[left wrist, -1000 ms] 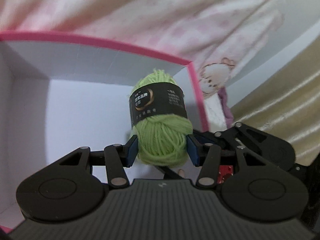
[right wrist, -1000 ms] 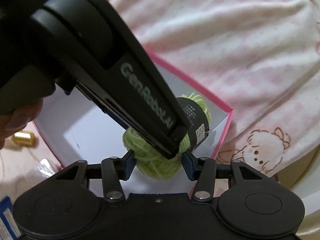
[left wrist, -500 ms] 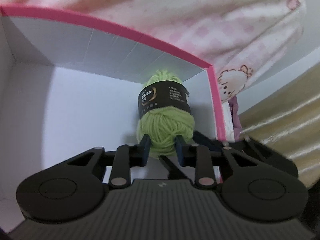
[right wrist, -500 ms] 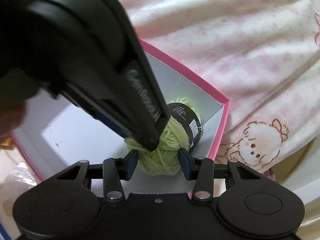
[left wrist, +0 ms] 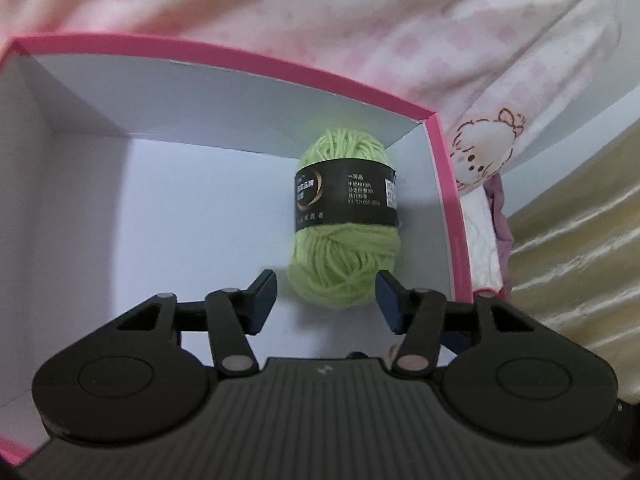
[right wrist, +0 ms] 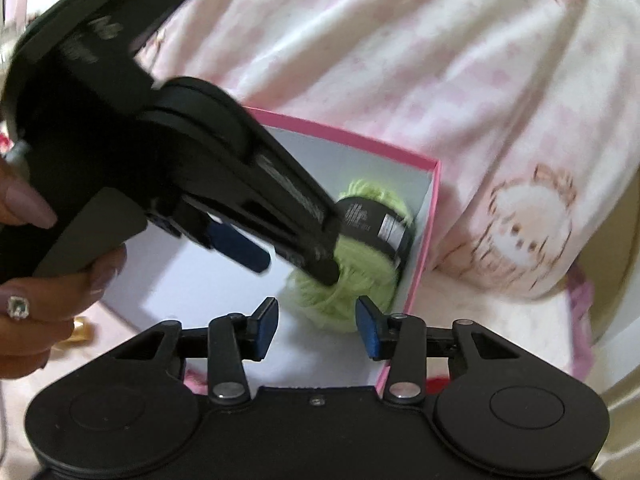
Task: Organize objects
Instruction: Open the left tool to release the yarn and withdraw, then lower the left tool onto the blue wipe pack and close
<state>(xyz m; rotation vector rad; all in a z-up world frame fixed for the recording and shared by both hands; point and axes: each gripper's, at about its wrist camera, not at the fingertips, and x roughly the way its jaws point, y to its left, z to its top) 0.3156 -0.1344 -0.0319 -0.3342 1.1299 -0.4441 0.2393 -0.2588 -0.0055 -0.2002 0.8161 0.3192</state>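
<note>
While pink checked bedding (left wrist: 360, 20) fills the background, pink-rimmed white box (left wrist: 224, 60) open, green yarn ball (left wrist: 346, 248) in its right corner, left gripper (left wrist: 326, 300) jaws just released, straddling yarn, right gripper (right wrist: 316, 322) jaws apart, empty, left gripper blocking its view.

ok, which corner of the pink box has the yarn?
The far right corner in the left wrist view: the green yarn lies there; the pink box's other visible corners are bare.
</note>
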